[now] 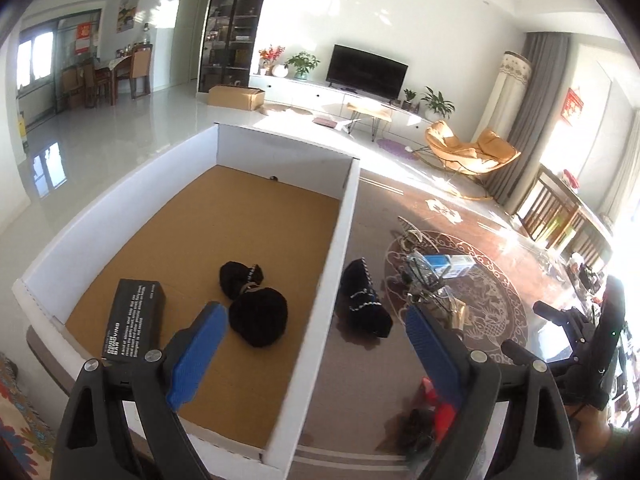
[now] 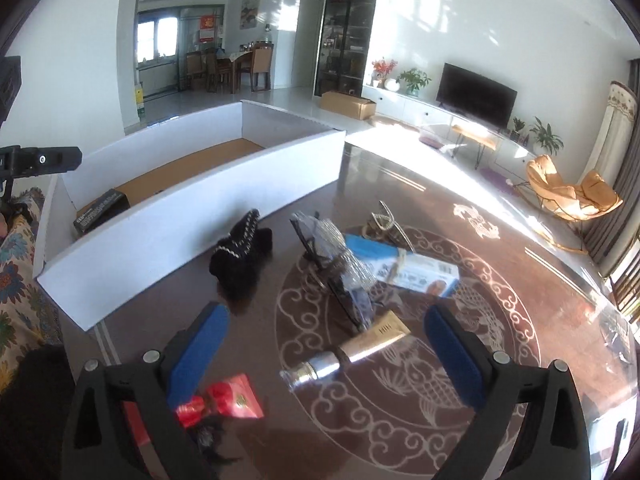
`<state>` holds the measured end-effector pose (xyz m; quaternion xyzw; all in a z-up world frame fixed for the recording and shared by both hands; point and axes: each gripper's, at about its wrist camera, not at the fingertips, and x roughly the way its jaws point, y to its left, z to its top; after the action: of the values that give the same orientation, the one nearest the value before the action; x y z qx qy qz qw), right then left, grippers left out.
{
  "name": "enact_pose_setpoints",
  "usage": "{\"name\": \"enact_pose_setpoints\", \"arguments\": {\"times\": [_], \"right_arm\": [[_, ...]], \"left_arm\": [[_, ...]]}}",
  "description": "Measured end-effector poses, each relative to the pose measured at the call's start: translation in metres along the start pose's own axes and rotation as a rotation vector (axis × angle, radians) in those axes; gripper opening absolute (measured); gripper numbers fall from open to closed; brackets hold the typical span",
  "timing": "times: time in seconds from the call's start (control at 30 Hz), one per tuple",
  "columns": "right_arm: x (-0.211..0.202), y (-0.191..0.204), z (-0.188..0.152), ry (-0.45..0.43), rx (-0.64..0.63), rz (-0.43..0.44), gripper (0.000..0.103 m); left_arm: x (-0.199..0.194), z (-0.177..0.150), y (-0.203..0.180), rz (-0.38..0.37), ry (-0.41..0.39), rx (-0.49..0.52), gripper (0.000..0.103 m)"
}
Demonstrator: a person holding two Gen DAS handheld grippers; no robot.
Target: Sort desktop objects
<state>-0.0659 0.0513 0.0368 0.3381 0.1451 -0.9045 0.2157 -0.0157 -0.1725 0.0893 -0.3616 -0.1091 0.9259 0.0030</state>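
A white-walled box [image 1: 280, 360] with a cork floor holds a black carton with white print [image 1: 134, 322] and two black fuzzy pieces [image 1: 258, 320]. My left gripper [image 1: 316, 352] stands open above the box's right wall, nothing between its blue pads. Outside the box lies another black fuzzy piece with a chain [image 2: 240, 258]. My right gripper [image 2: 328, 356] is open over the table, and a gold tube with a silver cap [image 2: 352, 354] lies between its fingers, untouched. A red packet [image 2: 230, 398] sits by the left finger.
On the brown fish-patterned glass table [image 2: 400, 400] lie a clear-wrapped dark item [image 2: 340, 276], a blue and white carton [image 2: 404, 268] and a metal clip [image 2: 386, 222]. A flowered cloth [image 2: 20, 272] borders the left side. The living room floor lies beyond the table's far edge.
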Motion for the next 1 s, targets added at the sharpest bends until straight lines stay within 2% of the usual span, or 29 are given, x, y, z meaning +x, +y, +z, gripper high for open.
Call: {"name": "enact_pose_setpoints", "arguments": {"times": [0.2, 0.37, 0.5, 0.7, 0.87, 1.0], "right_arm": [[-0.018, -0.078, -0.107, 0.152, 0.132, -0.15, 0.099], [-0.017, -0.108, -0.154, 0.219, 0.199, -0.198, 0.099], [-0.014, -0.115, -0.166, 0.221, 0.241, -0.192, 0.099], [-0.011, -0.116, -0.166, 0.219, 0.252, -0.186, 0.101], [-0.007, -0.126, -0.17, 0.238, 0.324, -0.143, 0.103], [-0.007, -0.126, -0.169, 0.239, 0.327, -0.148, 0.103]], "left_arm": [[0.007, -0.024, -0.069, -0.1, 0.034, 0.12, 0.091], [0.018, -0.044, -0.104, -0.144, 0.07, 0.185, 0.091], [0.028, -0.054, -0.114, -0.162, 0.088, 0.2, 0.091], [0.039, -0.066, -0.114, -0.193, 0.112, 0.178, 0.091], [0.044, -0.073, -0.114, -0.209, 0.119, 0.176, 0.091], [0.046, -0.077, -0.114, -0.22, 0.129, 0.189, 0.091]]}}
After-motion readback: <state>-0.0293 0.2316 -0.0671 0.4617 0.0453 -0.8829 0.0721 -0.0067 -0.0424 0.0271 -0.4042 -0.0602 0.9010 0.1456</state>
